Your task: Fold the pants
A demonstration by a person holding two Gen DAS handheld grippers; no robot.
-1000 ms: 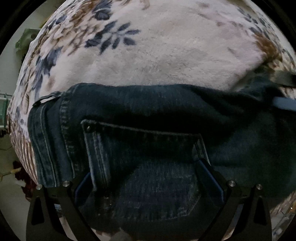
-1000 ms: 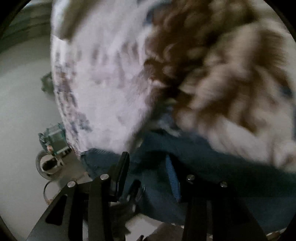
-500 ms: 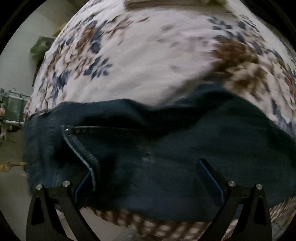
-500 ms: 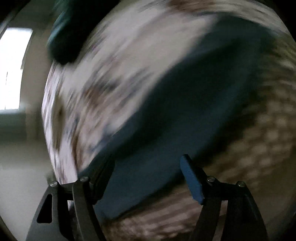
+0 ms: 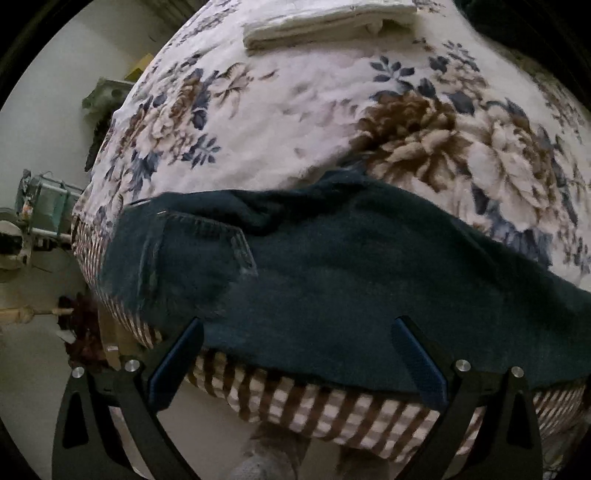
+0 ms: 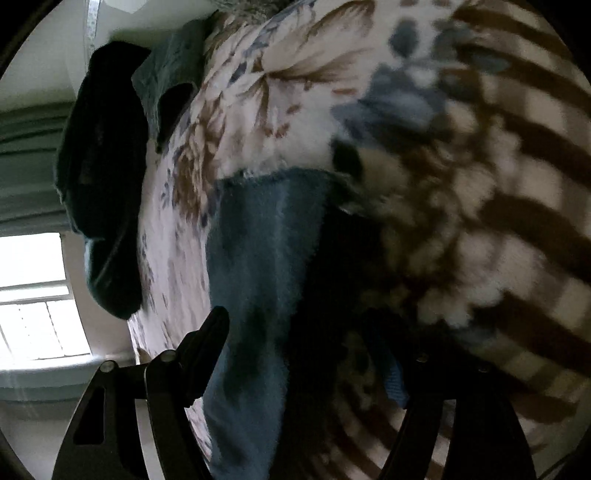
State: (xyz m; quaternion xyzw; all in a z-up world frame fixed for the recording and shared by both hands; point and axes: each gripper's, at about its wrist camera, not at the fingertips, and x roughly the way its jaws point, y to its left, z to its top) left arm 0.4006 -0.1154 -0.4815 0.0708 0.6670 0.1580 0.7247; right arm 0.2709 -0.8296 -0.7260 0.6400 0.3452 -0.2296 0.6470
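Observation:
Dark blue jeans (image 5: 332, 266) lie flat across a floral blanket (image 5: 295, 129) near the bed's front edge, back pocket (image 5: 199, 254) facing up at the left. My left gripper (image 5: 295, 354) hovers open above the jeans' near edge, with nothing between its blue pads. In the right wrist view, one jeans leg (image 6: 258, 251) runs away from me to its frayed hem. My right gripper (image 6: 299, 332) is open just above that leg, its pads not pressing on the cloth. The picture is blurred on the right side.
A folded white cloth (image 5: 325, 22) lies at the far side of the bed. The brown checked bed side (image 5: 332, 410) drops to the floor below my left gripper. A dark garment (image 6: 103, 177) lies past the hem, near a window (image 6: 33, 295). Clutter (image 5: 37, 221) stands on the floor at left.
My left gripper rose and drew back from the pocket, so more of the bed shows. My right gripper let go of the denim, opened wide and swung along to the leg end.

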